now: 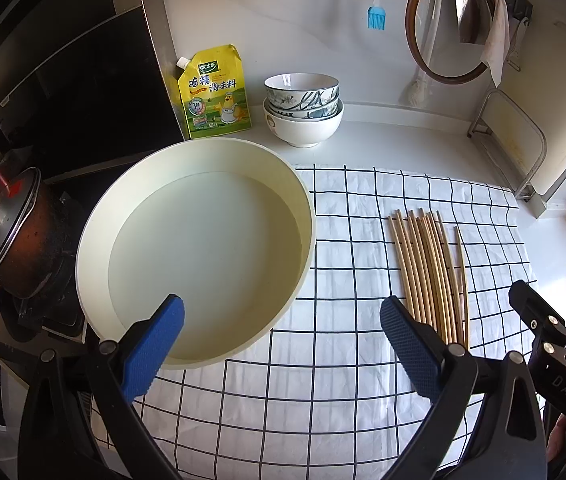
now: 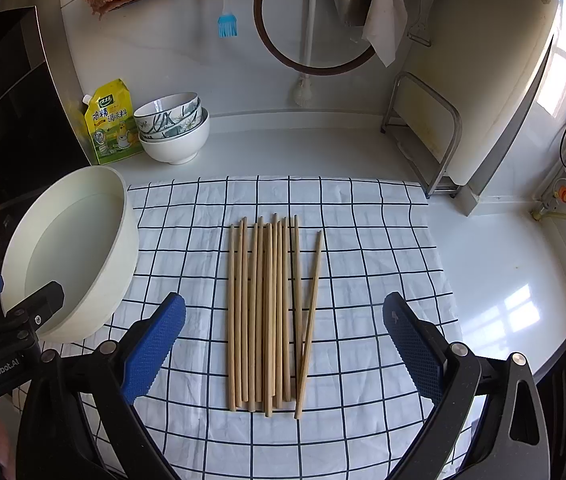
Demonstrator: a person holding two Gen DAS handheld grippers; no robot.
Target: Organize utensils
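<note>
Eleven chopsticks [image 2: 269, 312] (one slanted) on the cloth [image 2: 383, 240]; one basin [image 2: 83, 184]; both grippers [image 1: 283, 344] [image 2: 283, 348] gape.

Black tongs [image 2: 283, 344], blue textured pads [image 2: 153, 350]

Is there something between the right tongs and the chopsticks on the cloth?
Nothing visible stands in the way. The right tongs are open above the checked cloth, and the chopsticks lie directly ahead between the two fingers. The big white bowl sits off to the left, apart from them.
</note>
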